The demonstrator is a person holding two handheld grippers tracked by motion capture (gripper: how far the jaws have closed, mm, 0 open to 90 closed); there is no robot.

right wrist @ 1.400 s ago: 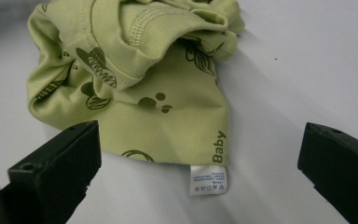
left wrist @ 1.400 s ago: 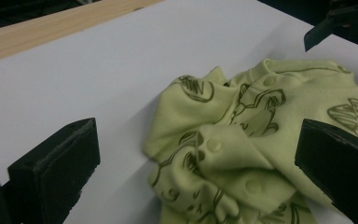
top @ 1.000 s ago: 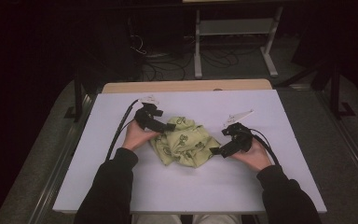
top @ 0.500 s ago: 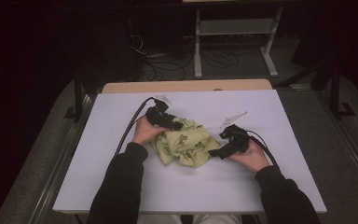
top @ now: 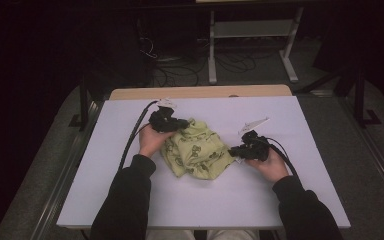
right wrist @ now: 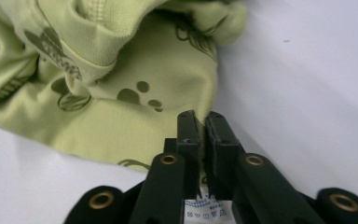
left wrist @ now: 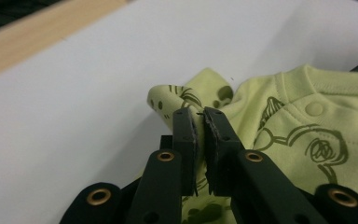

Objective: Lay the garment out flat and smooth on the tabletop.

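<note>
Both your grippers have just been closing, and now your left gripper [left wrist: 200, 122] pinches a fold of the green printed baby garment [top: 196, 154] while your right gripper [right wrist: 199, 125] clamps its edge by the care label [right wrist: 208, 208]. It's bunched mid-table [top: 130, 200], so you look set to lift and spread it.

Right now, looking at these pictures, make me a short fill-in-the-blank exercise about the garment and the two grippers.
1. The crumpled garment on the white table is light ____ with a dark print.
2. The left gripper has its jaws ____ on a fold of the garment.
3. Just under the right gripper jaws shows a white care ____.
4. Beyond the white surface, the table's far edge is bare ____.

Missing words: green; shut; label; wood
</note>
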